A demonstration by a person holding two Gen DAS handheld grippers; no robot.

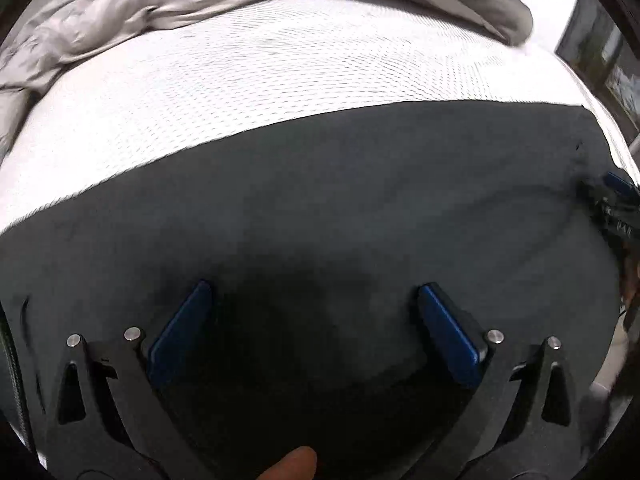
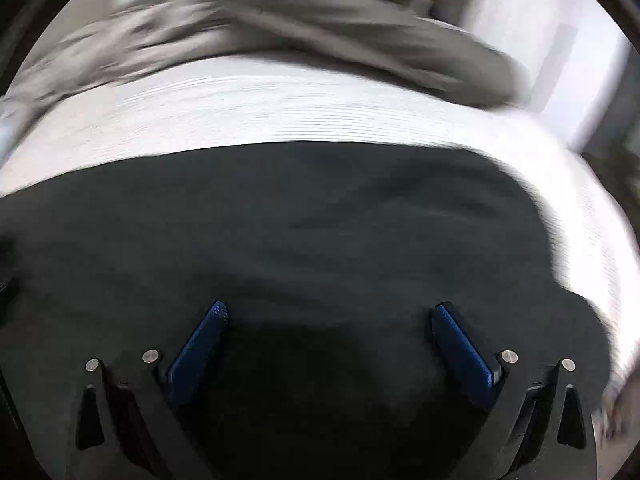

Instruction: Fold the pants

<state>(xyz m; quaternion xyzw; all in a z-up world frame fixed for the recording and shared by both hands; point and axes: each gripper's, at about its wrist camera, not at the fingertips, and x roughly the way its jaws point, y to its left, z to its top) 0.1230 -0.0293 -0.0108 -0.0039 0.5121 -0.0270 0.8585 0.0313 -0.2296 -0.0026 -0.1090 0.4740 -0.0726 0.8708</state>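
Observation:
Dark grey pants [image 1: 320, 200] lie flat on a white textured mattress [image 1: 260, 80], filling the lower half of both views; they also show in the right wrist view [image 2: 300, 220]. My left gripper [image 1: 314, 292] is open, its blue pads spread wide just above the fabric, holding nothing. My right gripper [image 2: 330, 312] is open too, its blue pads apart over the pants, empty. The right gripper shows at the right edge of the left wrist view [image 1: 616, 196], but too little of it shows there to judge its jaws. The right wrist view is motion-blurred.
A crumpled grey blanket [image 1: 140, 12] lies along the far side of the mattress, also in the right wrist view [image 2: 280, 24]. The mattress's right edge [image 1: 568, 80] drops off toward dark furniture. A fingertip [image 1: 296, 464] shows at the bottom of the left wrist view.

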